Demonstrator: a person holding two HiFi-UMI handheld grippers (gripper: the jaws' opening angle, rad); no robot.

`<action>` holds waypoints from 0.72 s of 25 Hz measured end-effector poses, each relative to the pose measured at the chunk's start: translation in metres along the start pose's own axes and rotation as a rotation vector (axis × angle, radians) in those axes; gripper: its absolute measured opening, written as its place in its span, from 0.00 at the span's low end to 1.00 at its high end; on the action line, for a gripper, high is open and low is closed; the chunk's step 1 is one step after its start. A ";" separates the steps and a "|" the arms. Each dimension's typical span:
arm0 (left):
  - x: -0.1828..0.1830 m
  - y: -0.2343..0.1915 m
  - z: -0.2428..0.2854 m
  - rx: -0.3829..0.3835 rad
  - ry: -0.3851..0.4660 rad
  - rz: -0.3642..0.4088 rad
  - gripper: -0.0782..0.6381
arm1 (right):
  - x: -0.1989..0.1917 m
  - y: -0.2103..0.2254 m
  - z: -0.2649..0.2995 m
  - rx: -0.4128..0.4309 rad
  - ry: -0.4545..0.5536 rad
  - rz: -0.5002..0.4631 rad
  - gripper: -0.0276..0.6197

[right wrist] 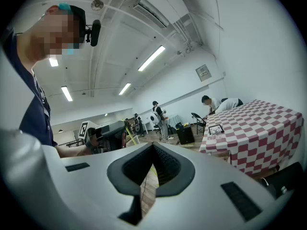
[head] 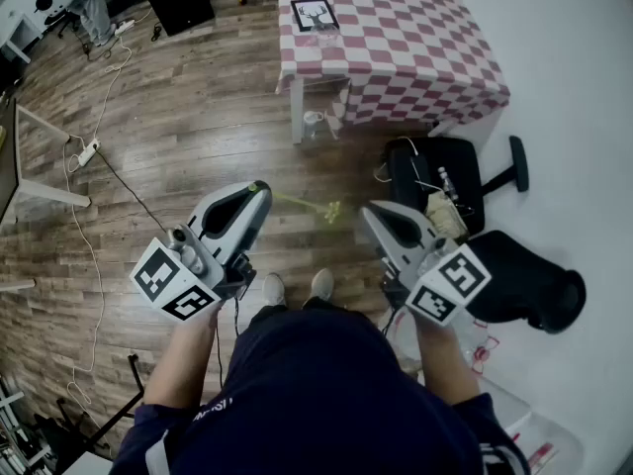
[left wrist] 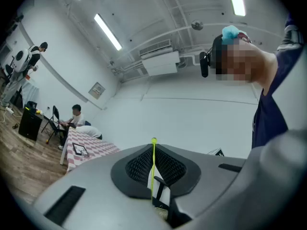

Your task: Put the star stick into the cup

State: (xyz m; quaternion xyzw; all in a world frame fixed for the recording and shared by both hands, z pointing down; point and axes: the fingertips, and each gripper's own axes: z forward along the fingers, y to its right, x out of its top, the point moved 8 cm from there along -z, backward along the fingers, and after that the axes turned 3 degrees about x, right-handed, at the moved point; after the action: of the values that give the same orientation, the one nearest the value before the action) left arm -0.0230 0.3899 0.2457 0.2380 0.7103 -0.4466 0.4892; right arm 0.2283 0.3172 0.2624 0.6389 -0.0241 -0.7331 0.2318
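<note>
Wood-plank flooring (head: 178, 137) fills most of the head view, with a white power strip (head: 89, 151) and its cable trailing along the left side. At the top stands a counter under a red-and-white checked cloth (head: 415, 38), and a black-framed picture (head: 315, 15) lies flat on it. A black office chair (head: 445, 166) sits to the right, well apart from the counter's near corner. The person stands with the toes of pale shoes (head: 297, 287) showing between two grey grippers held out in front. The left gripper (head: 259, 188) has its jaws pinched on a thin yellow-green star stick (head: 302, 204). The stick runs out sideways from the jaw tips towards the right gripper (head: 366, 211), over the floor, with its star end nearest that gripper's tip but not touching it. From the left gripper view, the stick shows as a fine upright line squeezed between the dark ribbed pads, its small knob just clear of the tips. Behind it are white walls, ceiling strip lights and a seated person (left wrist: 76, 116) at the far end of the checked counter. From the right gripper view, that gripper's jaws meet at their tips with nothing between them. The left gripper and its yellow-green stick show beyond, and the checked counter lies off to the right.
</note>
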 end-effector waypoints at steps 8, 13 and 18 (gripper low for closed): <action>-0.004 0.000 0.010 0.012 0.004 0.009 0.16 | 0.001 0.011 0.003 0.019 -0.013 -0.013 0.06; -0.009 0.004 0.022 0.023 -0.015 0.013 0.16 | -0.001 0.022 -0.003 0.038 -0.033 -0.003 0.07; -0.024 0.017 0.036 0.051 -0.045 0.030 0.16 | -0.012 0.045 -0.027 0.039 -0.014 0.026 0.07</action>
State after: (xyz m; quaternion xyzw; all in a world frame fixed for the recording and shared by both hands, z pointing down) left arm 0.0171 0.3694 0.2562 0.2509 0.6840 -0.4623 0.5055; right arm 0.2687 0.2888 0.2838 0.6378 -0.0480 -0.7340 0.2286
